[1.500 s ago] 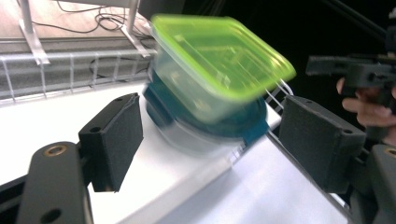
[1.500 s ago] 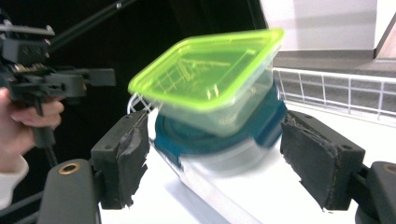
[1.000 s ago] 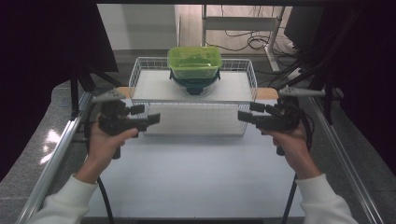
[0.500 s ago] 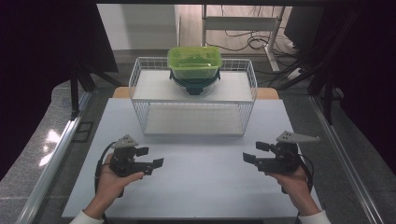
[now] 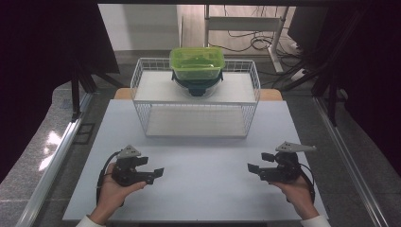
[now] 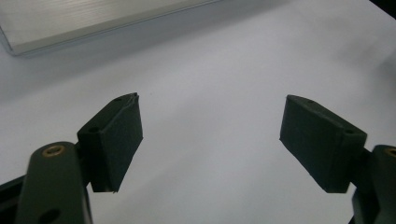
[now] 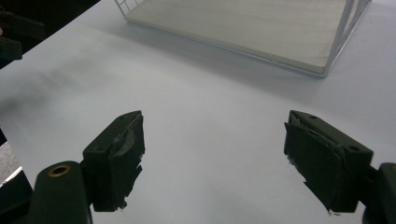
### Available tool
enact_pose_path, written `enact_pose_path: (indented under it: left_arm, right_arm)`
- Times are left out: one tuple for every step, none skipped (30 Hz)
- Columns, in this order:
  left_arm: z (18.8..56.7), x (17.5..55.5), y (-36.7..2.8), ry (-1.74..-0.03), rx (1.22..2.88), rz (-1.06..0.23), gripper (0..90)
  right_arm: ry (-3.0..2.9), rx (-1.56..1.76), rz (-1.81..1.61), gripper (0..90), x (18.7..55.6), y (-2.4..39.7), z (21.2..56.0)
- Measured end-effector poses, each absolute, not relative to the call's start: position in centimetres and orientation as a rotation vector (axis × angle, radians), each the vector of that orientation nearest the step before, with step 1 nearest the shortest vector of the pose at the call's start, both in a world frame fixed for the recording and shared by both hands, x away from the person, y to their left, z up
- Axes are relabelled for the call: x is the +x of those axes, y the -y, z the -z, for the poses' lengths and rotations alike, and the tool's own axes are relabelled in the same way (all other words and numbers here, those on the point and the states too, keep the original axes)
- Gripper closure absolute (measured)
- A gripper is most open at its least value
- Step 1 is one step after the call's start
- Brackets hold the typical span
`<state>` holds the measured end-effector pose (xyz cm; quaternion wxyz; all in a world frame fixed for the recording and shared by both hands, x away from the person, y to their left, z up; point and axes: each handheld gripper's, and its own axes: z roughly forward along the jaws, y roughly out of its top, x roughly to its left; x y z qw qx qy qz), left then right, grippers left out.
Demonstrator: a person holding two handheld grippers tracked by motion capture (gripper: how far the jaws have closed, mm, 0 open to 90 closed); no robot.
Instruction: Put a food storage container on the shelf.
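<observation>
Resting low over the table point(image 5: 198, 189), left gripper point(image 5: 158, 172) and right gripper point(image 5: 251, 168) are sitting released, empty | left gripper view: jaws gaping over bare surface | right gripper view: wire rack point(image 7: 336, 51) lying ahead, green container point(image 5: 196, 63) on top, likely awaiting pickup.

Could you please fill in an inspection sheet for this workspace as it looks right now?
Surface: white table, bare in front of the rack.
Job's things: green lidded box on a dark bowl, on top of the white wire rack; lower shelf bare.
Clutter: nothing seen.
Grippers: left gripper and right gripper low over the table, both open, nothing between the fingers.
Cables: one black cable trails from each gripper; more lie on the floor behind the table.
Surroundings: metal rails at both sides, dark curtains, a desk frame behind.
</observation>
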<state>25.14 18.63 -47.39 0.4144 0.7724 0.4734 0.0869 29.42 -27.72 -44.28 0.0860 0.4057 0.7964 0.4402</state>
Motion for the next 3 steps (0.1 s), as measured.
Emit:
enact_pose_path:
  left_arm:
    - [47.51,25.18,-18.67,-1.191,1.939,-0.219,20.5]
    - [47.69,25.27,-18.79,-1.196,1.943,-0.233,20.4]
    - [47.87,25.33,-18.90,-1.202,1.949,-0.254,20.1]
  right_arm:
    - [-2.371,1.213,-1.316,19.8,29.39,27.78,44.28]
    - [-2.370,1.213,-1.315,19.6,29.38,27.80,44.31]
    - [-2.370,1.215,-1.302,18.8,29.37,27.83,44.42]
